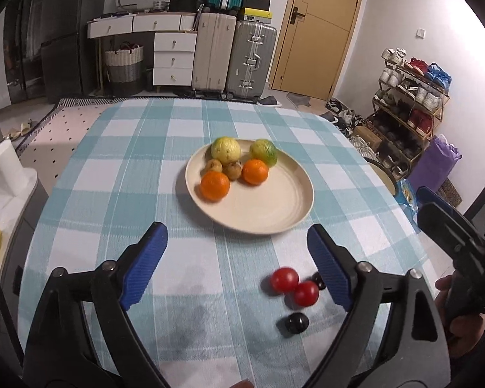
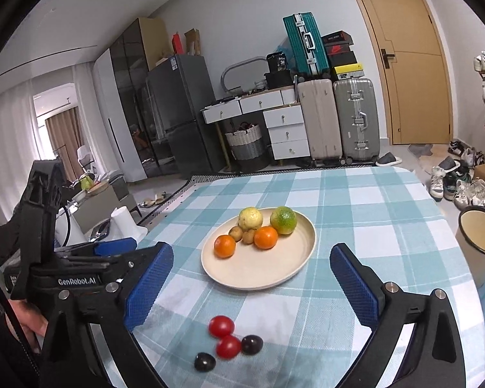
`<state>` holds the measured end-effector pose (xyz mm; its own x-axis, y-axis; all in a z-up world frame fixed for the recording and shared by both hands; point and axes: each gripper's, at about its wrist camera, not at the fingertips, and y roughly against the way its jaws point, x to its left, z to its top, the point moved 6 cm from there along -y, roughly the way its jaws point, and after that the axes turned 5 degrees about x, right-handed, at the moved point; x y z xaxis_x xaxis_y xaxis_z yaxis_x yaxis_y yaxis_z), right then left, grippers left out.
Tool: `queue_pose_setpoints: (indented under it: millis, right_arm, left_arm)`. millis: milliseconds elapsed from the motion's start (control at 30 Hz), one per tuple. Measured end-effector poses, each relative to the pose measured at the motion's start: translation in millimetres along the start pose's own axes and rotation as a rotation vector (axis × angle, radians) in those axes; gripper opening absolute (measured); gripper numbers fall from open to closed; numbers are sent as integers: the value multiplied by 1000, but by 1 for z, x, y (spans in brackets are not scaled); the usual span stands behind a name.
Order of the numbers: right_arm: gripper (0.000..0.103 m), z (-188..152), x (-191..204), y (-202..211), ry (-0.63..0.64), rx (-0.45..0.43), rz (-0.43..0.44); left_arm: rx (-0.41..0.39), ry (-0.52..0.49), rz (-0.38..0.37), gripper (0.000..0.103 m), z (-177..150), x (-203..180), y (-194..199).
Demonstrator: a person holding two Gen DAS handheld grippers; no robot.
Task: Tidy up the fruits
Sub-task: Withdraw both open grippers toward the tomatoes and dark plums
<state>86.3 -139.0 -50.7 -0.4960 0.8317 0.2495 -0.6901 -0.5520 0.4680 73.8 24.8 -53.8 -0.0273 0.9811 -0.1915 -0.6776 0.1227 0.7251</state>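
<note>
Below, both tools, left [image 1: 236, 258] and right [image 2: 252, 278], gape wide, empty; 2 cherry tomatoes [image 2: 224, 336] look soft, rollable: pinch gently across their middles.

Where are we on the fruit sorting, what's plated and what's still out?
Done: two oranges, two green citrus and two small brown fruits sit on the plate. In hand: nothing; left gripper and right gripper are open. Left: two red tomatoes and two dark fruits on the tablecloth.
</note>
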Motion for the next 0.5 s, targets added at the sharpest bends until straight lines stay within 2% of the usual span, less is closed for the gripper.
queue_pose_setpoints:
  millis: [167,500]
  right_arm:
    - [102,-11,1,8,7,10,-13]
    - [102,-33,0,18,15,46,-41]
  left_arm:
    - [23,-3,-12,100,-18,-3,-3]
    - [122,-47,-51,102,-55,-15,-24]
